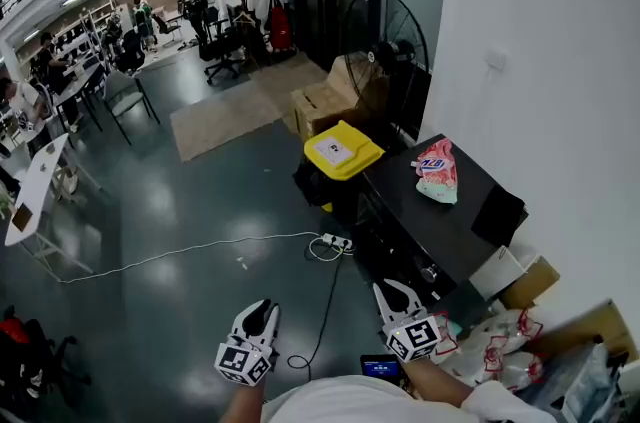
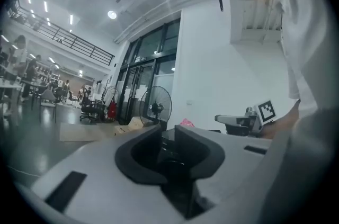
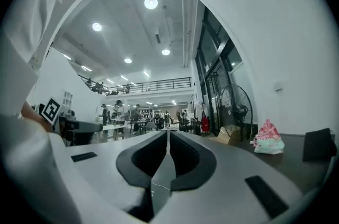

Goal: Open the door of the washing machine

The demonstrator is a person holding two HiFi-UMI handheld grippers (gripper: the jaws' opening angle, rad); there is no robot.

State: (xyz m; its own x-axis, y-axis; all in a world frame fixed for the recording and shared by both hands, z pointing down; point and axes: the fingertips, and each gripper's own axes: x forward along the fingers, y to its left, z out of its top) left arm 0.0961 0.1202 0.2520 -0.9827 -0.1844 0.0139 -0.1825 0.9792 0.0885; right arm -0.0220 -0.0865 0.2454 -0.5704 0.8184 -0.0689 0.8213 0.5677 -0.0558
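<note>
The washing machine's door cannot be made out in any view. A dark block [image 1: 400, 246] under a black table [image 1: 470, 211] stands against the white wall [image 1: 560, 61] at right, and whether it is the machine cannot be told. A pink bag [image 1: 437, 169] lies on the table, well ahead of both grippers.

A person holds the left gripper [image 1: 263, 307] and right gripper [image 1: 398, 291] level and low in the head view, side by side and short of the table. The left jaws stand slightly apart with nothing between them. The right jaws are closed tip to tip and empty.

By the table's far end sit a yellow-lidded bin [image 1: 343, 151] and cardboard boxes [image 1: 325, 106], with a tall fan [image 1: 385, 51] behind them. A power strip [image 1: 335, 240] lies on the dark floor [image 1: 200, 211] beside the block, its white cable trailing left. Red-and-white bags [image 1: 495, 351] are heaped at the person's right.
</note>
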